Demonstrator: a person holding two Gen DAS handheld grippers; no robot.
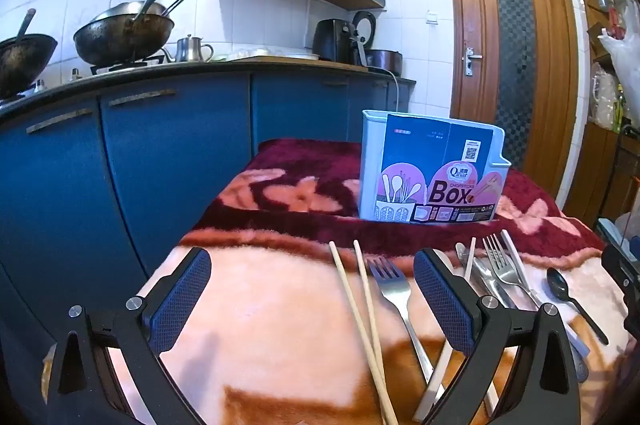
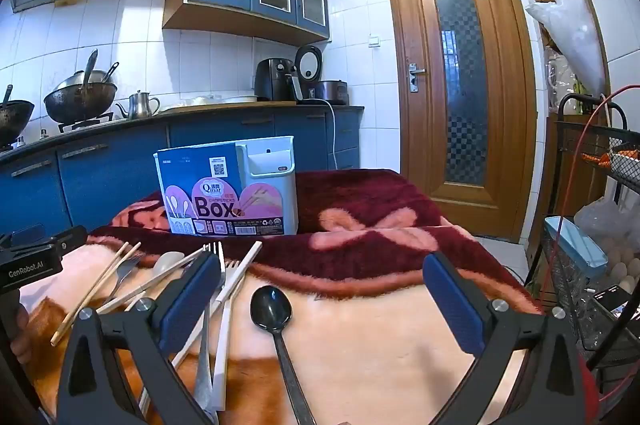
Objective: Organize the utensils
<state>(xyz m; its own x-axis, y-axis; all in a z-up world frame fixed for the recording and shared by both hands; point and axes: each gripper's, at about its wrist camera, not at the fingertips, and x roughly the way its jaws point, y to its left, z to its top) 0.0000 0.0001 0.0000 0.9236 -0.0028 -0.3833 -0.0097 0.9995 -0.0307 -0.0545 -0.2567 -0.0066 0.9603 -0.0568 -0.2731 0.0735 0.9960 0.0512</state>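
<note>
Left wrist view: my left gripper hangs spread wide over the near part of the blanket-covered table, nothing between its jaws but cloth. A pair of wooden chopsticks and a steel fork lie just ahead between the fingers, tips pointing toward the far edge. More forks and chopsticks sit in a loose heap to the right.

Right wrist view: right gripper likewise spread, pinching nothing. Black spoon lies between its fingers, bowl toward the far edge, handle running back under the rig. The heap crosses under the left finger.

Chopsticks box, pale plastic holder in a printed sleeve, stands upright near the far edge, open at top.

Handling judgement: all pieces look light and stiff. Steel fork and spoon likely slick on the pads; chopsticks thin, may roll or cross. The plush blanket should give, so the fingers can sink beside a handle. I'd take the spoon mid-handle, across its narrow width, and the chopsticks together near their middle. The empty box looks light and may tip if nudged.
</note>
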